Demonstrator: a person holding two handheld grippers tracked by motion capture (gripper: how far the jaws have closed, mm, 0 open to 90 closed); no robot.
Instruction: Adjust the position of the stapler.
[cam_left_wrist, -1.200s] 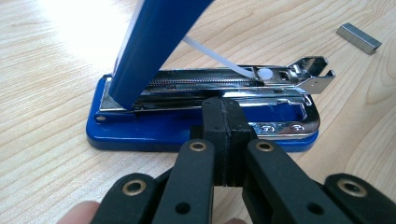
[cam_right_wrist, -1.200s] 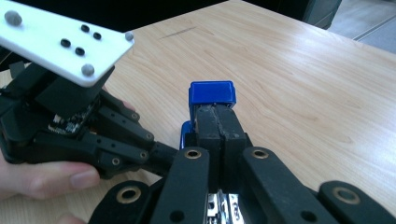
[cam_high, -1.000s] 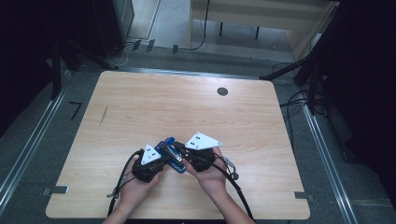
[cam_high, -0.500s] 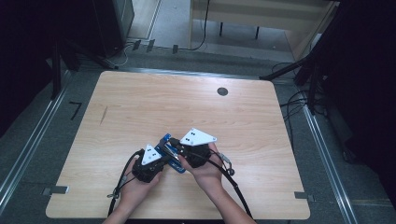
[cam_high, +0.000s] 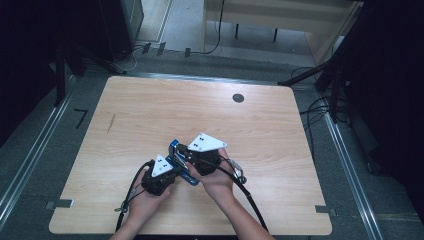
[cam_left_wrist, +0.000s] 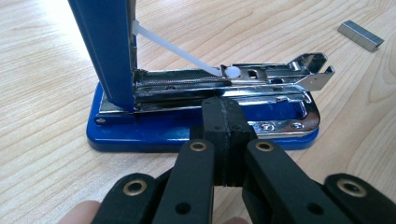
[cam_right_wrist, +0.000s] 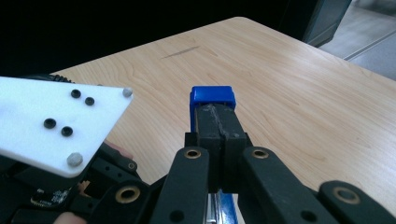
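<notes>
Left gripper sits near the bench's front edge, left of centre, hand wrapped under it, cable trailing off toward the front edge; in the left gripper view its fingers are pressed together right at the blue base of the stapler, seemingly clamped on the base rim, though the contact itself is hidden behind the pads. The stapler is between the two grippers, base flat on the bench, chrome magazine exposed and apparently empty, white pusher strap stretched up to the raised lid. Change over the last second: the right gripper moved left and swung up over the stapler, and the lid went from lying low to standing roughly upright, so the stapler now reads as fully opened and ready for loading. The right fingers are closed on the blue lid tip, right hand palm-under, wrist angled toward the bench's far-left. A staple strip lies on the bench off to the side, well apart from the stapler; likely next item to fetch
</notes>
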